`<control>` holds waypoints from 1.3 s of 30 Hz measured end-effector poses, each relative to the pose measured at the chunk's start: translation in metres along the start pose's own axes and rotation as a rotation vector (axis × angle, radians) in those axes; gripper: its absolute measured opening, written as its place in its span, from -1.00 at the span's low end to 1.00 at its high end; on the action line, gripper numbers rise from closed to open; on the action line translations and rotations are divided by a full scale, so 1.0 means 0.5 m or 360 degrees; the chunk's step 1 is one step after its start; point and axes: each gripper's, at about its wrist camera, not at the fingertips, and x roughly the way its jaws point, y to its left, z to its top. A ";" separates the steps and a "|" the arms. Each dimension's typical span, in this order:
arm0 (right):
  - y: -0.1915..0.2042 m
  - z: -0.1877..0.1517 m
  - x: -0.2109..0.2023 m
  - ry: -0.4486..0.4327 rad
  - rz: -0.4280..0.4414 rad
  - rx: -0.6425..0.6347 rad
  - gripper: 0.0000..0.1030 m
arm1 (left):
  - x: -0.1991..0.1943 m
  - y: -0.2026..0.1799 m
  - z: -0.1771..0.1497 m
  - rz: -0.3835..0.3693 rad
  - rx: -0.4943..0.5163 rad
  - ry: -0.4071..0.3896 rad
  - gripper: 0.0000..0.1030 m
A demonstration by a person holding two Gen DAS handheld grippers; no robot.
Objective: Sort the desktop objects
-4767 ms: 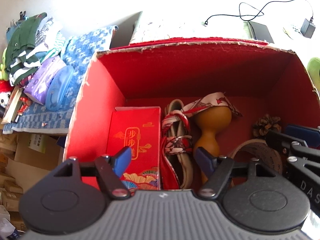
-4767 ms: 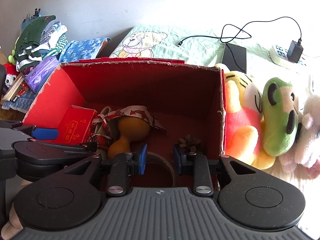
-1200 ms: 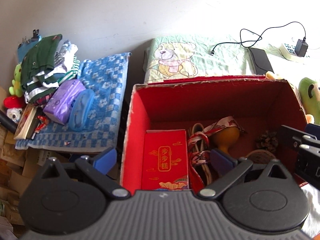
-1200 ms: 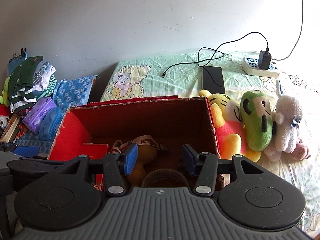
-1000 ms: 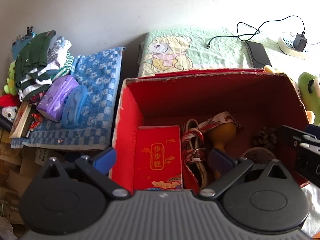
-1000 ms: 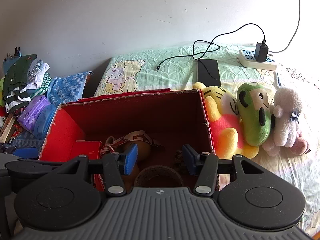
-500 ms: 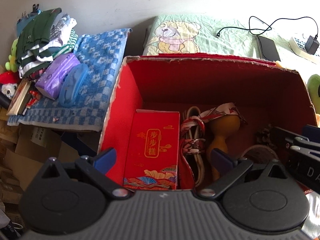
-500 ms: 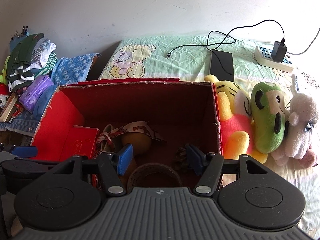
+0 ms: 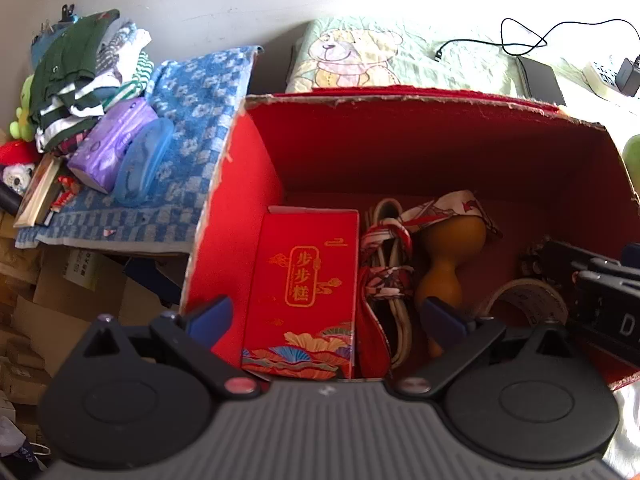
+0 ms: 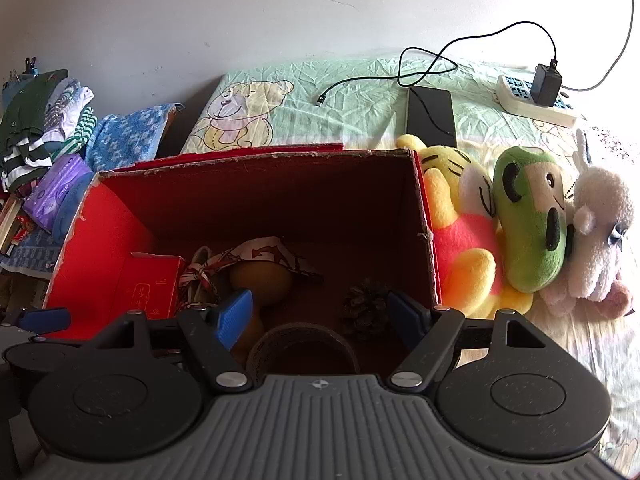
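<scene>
A red cardboard box (image 9: 248, 184) (image 10: 104, 232) stands open on the bed. Inside lie a red gift packet (image 9: 306, 288) (image 10: 154, 284), a patterned ribbon with white cord (image 9: 386, 268) (image 10: 256, 254), a brown gourd (image 9: 444, 260) (image 10: 262, 280), a pine cone (image 10: 366, 310) and a tape roll (image 9: 528, 300) (image 10: 304, 346). My left gripper (image 9: 326, 318) is open and empty above the box's near left side. My right gripper (image 10: 320, 316) is open and empty above the near right side, over the tape roll.
Three plush toys, yellow (image 10: 460, 236), green (image 10: 532, 216) and white (image 10: 596, 236), lie right of the box. Behind it a bear-print sheet (image 10: 248, 120), a black power bank (image 10: 430, 114) with cable and a power strip (image 10: 532, 102). Left: blue towel (image 9: 192, 120), purple pack (image 9: 110, 144), folded clothes (image 9: 80, 76).
Both grippers have dropped closer to the box and their fingers have spread wider. Nothing inside the box has moved.
</scene>
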 end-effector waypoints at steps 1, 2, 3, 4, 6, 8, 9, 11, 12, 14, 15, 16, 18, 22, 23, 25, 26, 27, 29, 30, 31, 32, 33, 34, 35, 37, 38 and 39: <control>-0.001 -0.003 0.001 0.0004 -0.0009 0.0010 0.50 | 0.002 -0.001 0.000 0.0006 0.0009 0.0000 0.96; -0.002 -0.006 0.002 0.0006 -0.0018 0.0019 0.50 | 0.003 -0.002 -0.001 0.0011 0.0019 0.0000 0.96; -0.003 -0.009 0.003 0.0007 -0.0028 0.0026 0.50 | 0.004 -0.003 -0.001 0.0011 0.0025 0.0000 0.96; -0.004 -0.010 0.003 0.0009 -0.0041 0.0032 0.50 | 0.004 -0.003 -0.002 0.0008 0.0029 0.0000 0.96; -0.006 -0.011 0.005 0.0014 -0.0071 0.0047 0.51 | 0.003 -0.004 -0.001 0.0000 0.0041 -0.0002 0.96; -0.007 -0.009 0.007 0.0021 -0.0094 0.0058 0.53 | 0.001 -0.005 0.001 0.0002 0.0047 -0.0003 0.96; -0.007 -0.008 0.006 0.0021 -0.0108 0.0061 0.54 | 0.001 -0.005 0.003 0.0000 0.0051 -0.0001 0.96; -0.005 -0.003 0.007 0.0022 -0.0133 0.0062 0.55 | 0.001 -0.004 0.009 -0.0005 0.0060 0.0005 0.96; -0.005 -0.001 0.008 0.0028 -0.0133 0.0065 0.55 | 0.001 -0.004 0.013 0.0000 0.0060 0.0009 0.95; -0.007 0.004 0.008 0.0034 -0.0126 0.0086 0.56 | 0.003 -0.004 0.023 0.0004 0.0060 0.0032 0.95; -0.008 0.008 0.010 0.0033 -0.0125 0.0092 0.56 | 0.005 -0.004 0.028 -0.0002 0.0058 0.0044 0.95; -0.008 0.012 0.011 0.0036 -0.0125 0.0090 0.56 | 0.006 -0.004 0.032 -0.0002 0.0058 0.0047 0.95; -0.008 0.020 0.017 0.0050 -0.0118 0.0087 0.56 | 0.009 -0.007 0.037 0.0017 0.0063 0.0038 0.95; -0.009 0.023 0.028 0.0101 -0.0028 0.0119 0.54 | 0.020 -0.009 0.035 0.0002 0.0066 0.0064 0.95; -0.008 0.021 0.027 0.0095 -0.0017 0.0130 0.54 | 0.024 -0.009 0.033 0.0005 0.0066 0.0072 0.95; -0.002 0.019 0.025 0.0074 -0.0027 0.0114 0.52 | 0.031 -0.007 0.028 0.0006 0.0064 0.0090 0.95; 0.001 0.020 0.023 0.0056 -0.0037 0.0094 0.51 | 0.034 -0.005 0.025 0.0004 0.0060 0.0099 0.95; 0.006 0.020 0.021 0.0038 -0.0043 0.0073 0.51 | 0.036 -0.004 0.022 0.0004 0.0057 0.0105 0.95; 0.013 0.022 0.018 0.0016 -0.0021 0.0037 0.51 | 0.041 -0.001 0.017 0.0012 0.0056 0.0112 0.95; 0.016 0.023 0.020 0.0019 0.0002 0.0032 0.50 | 0.043 0.000 0.015 0.0012 0.0056 0.0117 0.95; 0.018 0.023 0.022 0.0028 0.0025 0.0030 0.48 | 0.045 0.001 0.015 0.0010 0.0057 0.0122 0.95; 0.021 0.024 0.026 0.0041 0.0044 0.0023 0.46 | 0.046 0.003 0.014 0.0009 0.0055 0.0125 0.95; 0.025 0.023 0.030 0.0054 0.0053 0.0013 0.43 | 0.048 0.005 0.014 0.0009 0.0052 0.0127 0.95; 0.029 0.022 0.034 0.0066 0.0058 0.0002 0.41 | 0.050 0.007 0.014 0.0009 0.0049 0.0127 0.95; 0.032 0.022 0.038 0.0077 0.0063 -0.0005 0.41 | 0.051 0.009 0.015 0.0007 0.0047 0.0127 0.95; 0.034 0.022 0.045 0.0100 0.0077 -0.0003 0.39 | 0.053 0.013 0.016 -0.0012 0.0041 0.0129 0.94; 0.033 0.023 0.049 0.0108 0.0085 0.0003 0.39 | 0.053 0.014 0.016 -0.0021 0.0037 0.0129 0.94; 0.033 0.024 0.052 0.0115 0.0084 0.0010 0.36 | 0.054 0.014 0.017 -0.0025 0.0039 0.0127 0.94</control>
